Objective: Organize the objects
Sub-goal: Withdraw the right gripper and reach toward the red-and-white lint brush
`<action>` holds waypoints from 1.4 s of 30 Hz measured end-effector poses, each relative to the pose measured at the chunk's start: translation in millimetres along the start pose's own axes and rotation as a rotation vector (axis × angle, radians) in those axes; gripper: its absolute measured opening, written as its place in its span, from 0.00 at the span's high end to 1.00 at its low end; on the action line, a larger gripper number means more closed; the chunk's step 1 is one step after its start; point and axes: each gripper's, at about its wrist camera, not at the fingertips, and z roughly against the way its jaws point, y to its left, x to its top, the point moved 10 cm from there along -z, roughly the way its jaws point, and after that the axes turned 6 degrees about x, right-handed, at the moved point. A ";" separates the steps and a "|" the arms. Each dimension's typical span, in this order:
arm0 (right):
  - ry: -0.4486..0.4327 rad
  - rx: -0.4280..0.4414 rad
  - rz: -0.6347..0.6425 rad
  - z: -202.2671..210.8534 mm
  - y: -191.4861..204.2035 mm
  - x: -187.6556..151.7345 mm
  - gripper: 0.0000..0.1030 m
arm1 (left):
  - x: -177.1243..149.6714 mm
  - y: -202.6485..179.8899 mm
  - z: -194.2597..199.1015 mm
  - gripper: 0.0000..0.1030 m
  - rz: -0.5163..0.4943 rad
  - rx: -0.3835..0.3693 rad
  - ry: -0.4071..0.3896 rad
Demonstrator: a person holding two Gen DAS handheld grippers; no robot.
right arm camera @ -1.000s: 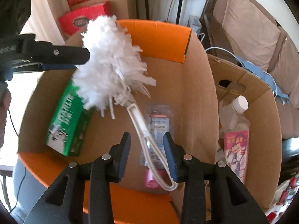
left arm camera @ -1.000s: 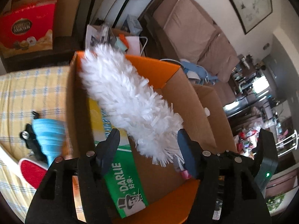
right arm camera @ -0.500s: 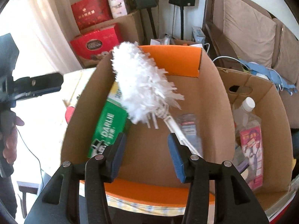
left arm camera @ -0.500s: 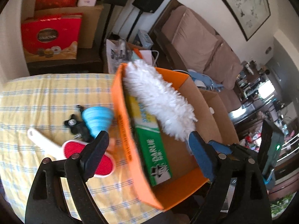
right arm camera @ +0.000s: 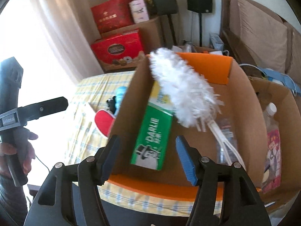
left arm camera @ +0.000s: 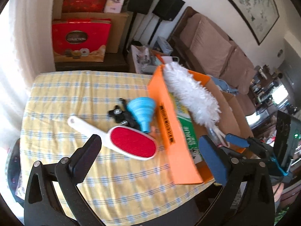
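Left wrist view shows the left gripper [left arm camera: 148, 156] with its fingers spread wide and nothing between them; they have just been opening, and they hang over the table [left arm camera: 75, 94] with its yellow checked cloth. Just beyond the fingers, between them, lies the lint brush [left arm camera: 131, 145], red face up and white handle pointing away to the left. A little farther are the blue funnel [left arm camera: 143, 111], lying on its side, and a small black part [left arm camera: 120, 113] touching it. These three are not yet put away, so I judge that one of them is the next thing to take. To the right of the fingers stands the cardboard box [left arm camera: 169, 128] with orange flaps. Right wrist view shows the right gripper [right arm camera: 148, 158] held apart too, empty, its fingers having just been opening, and aimed into the same box from its near edge. Beyond the fingers the green toothpaste carton [right arm camera: 152, 139] leans on the left wall, and the white duster [right arm camera: 180, 90] rests slanted, its handle down on the floor of the box and its fluffy head over the far rim, probably because it is too long to lie flat. Right of this box, a second box [right arm camera: 278, 101] holds a bottle [right arm camera: 270, 113].
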 end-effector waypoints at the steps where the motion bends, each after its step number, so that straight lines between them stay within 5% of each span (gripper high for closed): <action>1: 0.002 0.005 0.009 -2.6 5.5 0.4 0.31 | -1.4 6.6 1.8 0.00 0.002 0.009 -0.002; 20: 0.100 0.050 0.167 -78.0 97.8 7.6 0.30 | -30.9 106.7 9.9 0.00 0.099 0.099 0.014; 42: 0.351 -0.109 0.395 -181.9 110.7 10.3 0.30 | -55.4 168.3 -24.9 0.00 0.188 0.117 0.090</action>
